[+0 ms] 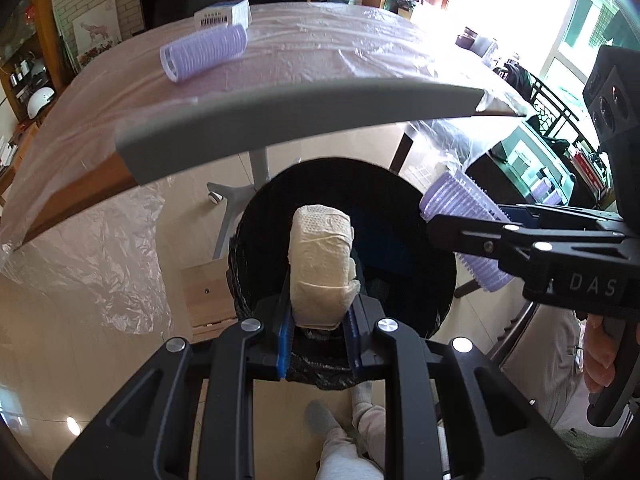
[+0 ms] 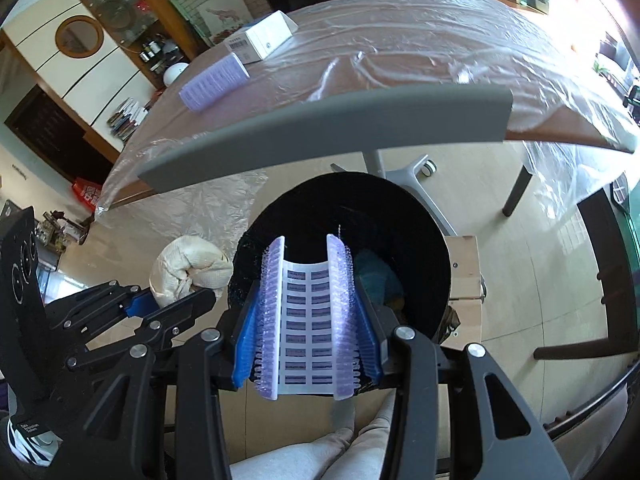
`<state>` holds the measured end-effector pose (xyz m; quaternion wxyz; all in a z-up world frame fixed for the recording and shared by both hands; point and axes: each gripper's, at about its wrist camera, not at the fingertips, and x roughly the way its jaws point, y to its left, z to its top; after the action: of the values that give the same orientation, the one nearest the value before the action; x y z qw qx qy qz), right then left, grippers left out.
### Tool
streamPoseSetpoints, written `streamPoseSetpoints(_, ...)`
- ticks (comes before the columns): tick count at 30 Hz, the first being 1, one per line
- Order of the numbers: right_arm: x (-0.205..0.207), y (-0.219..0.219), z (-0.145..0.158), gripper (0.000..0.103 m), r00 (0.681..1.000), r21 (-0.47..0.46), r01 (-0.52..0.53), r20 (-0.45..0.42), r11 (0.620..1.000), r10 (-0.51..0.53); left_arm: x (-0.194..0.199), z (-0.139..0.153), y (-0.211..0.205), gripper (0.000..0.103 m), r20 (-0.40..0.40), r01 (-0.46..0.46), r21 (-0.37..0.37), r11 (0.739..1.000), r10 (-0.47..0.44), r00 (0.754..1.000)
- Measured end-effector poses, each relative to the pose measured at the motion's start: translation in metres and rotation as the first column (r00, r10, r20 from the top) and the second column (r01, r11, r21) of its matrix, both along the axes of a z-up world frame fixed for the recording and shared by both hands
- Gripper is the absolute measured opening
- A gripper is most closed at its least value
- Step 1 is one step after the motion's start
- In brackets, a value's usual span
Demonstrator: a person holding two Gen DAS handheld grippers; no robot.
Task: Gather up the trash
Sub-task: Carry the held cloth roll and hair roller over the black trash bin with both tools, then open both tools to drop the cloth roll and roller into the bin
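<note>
A black bin (image 1: 416, 216) with a black liner stands on the floor below the table edge; it also shows in the right wrist view (image 2: 420, 216). My left gripper (image 1: 318, 328) is shut on a wad of cream paper towel (image 1: 320, 256) above the bin's mouth. My right gripper (image 2: 306, 320) is shut on a purple hair roller (image 2: 306, 312), also above the bin. The right gripper (image 1: 440, 220) and its roller (image 1: 456, 196) show in the left wrist view. Another purple roller (image 1: 204, 56) and a white box (image 1: 224, 14) lie on the table.
The table (image 1: 320, 60) is covered in clear plastic sheet with a grey edge strip (image 1: 300, 112). A wooden board (image 1: 204, 292) lies beside the bin. A chair base (image 1: 232, 196) stands under the table. The person's legs (image 1: 352, 440) are below.
</note>
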<state>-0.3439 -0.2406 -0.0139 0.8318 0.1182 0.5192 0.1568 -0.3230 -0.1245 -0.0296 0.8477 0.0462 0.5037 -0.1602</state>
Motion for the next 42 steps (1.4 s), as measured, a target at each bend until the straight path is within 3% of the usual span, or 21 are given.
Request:
streamPoseSetpoints(17,0.024,0.006,-0.042,0.042,0.996,-0.066,0.0,-0.089,0.998,-0.006,0.025,-0.042,-0.01,0.024,-0.127,0.022,0.034,0.999,-0.017,0.992)
streamPoseSetpoints(28,0.039,0.007,-0.056,0.044,0.993,-0.075,-0.026,-0.121,0.997,0.017,0.039,-0.059,-0.019,0.024,-0.149,0.034,0.057,0.998,-0.026,0.989)
streamPoseSetpoints(30,0.041,0.005,-0.056,0.073,0.992,-0.067,-0.031,-0.12,0.997,0.023,0.041,-0.058,-0.019,0.048,-0.136,0.031,0.06,0.998,-0.022,0.99)
streamPoseSetpoints(31,0.042,0.003,-0.055,0.082,0.993,-0.061,-0.023,-0.119,0.998,0.015,0.041,-0.056,-0.02,0.07,-0.126,0.024,0.059,0.998,-0.016,0.992)
streamPoseSetpoints(37,0.041,-0.013,-0.05,0.082,0.993,-0.032,0.008,-0.117,0.999,-0.012,0.045,-0.055,-0.019,0.073,-0.097,-0.003,0.073,0.997,0.01,0.995)
streamPoseSetpoints(42,0.037,-0.03,-0.044,0.086,0.99,0.002,0.034,-0.136,0.999,-0.033,0.045,-0.054,-0.018,0.083,-0.102,-0.033,0.07,0.997,0.04,0.994)
